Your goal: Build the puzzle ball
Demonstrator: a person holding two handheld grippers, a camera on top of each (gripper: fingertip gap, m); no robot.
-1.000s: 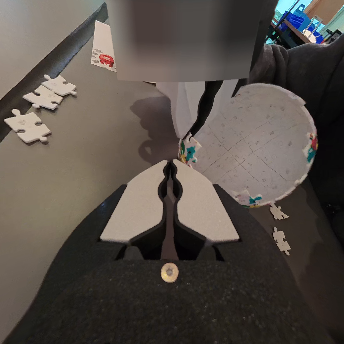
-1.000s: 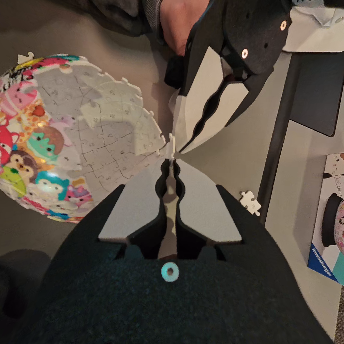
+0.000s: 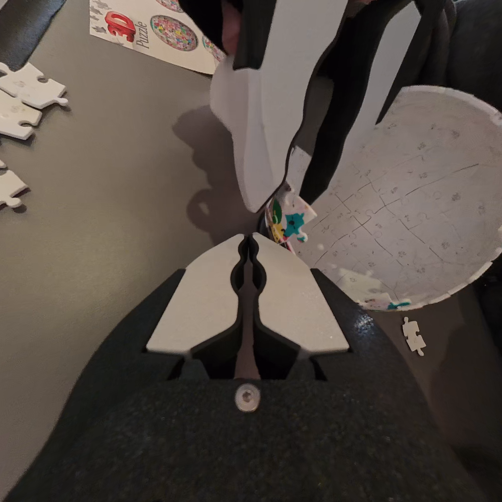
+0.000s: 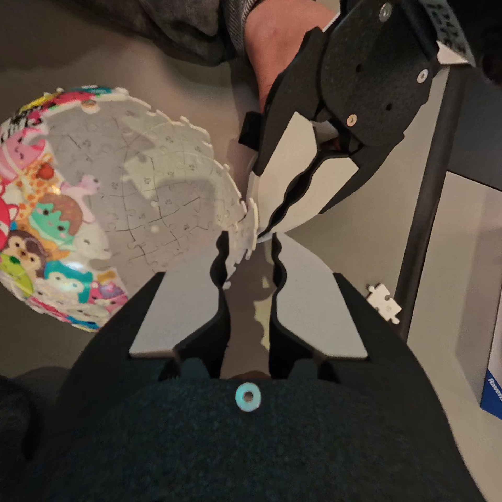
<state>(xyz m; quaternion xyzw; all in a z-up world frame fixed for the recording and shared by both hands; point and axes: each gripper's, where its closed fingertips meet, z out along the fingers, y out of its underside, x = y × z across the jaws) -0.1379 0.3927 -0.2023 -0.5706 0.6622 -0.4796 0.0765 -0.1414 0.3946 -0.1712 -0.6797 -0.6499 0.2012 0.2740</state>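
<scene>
The puzzle ball (image 4: 152, 195) is a half-built shell lying on its side, white inside and cartoon-printed outside; it also shows in the left wrist view (image 3: 407, 203). My right gripper (image 4: 248, 241) is open, and the rim piece (image 4: 243, 233) stands between its fingers, nearer the left one. In the left wrist view it comes in from the top (image 3: 269, 202), above a colourful rim piece (image 3: 292, 220). My left gripper (image 3: 248, 238) is shut, its tips right beside that rim. In the right wrist view its tips (image 4: 264, 234) touch the rim's edge; I cannot tell whether they pinch it.
Loose white pieces (image 3: 27, 95) lie at the left, with single ones by the ball (image 3: 414, 336) and by a black table strip (image 4: 384, 303). A printed puzzle sheet (image 3: 152, 30) lies behind. The puzzle box (image 4: 493, 380) stands at the right. A person's hand (image 4: 271, 54) holds the left gripper. Less than 4 cm separates the two grippers' tips. Left tips and right tips are each some 20 centimeters from the ball (image 3: 414, 336).
My right gripper has opened; it was shut on the rim piece a second ago. The left gripper stays shut at the rim, and both grippers sit closer to the ball.
</scene>
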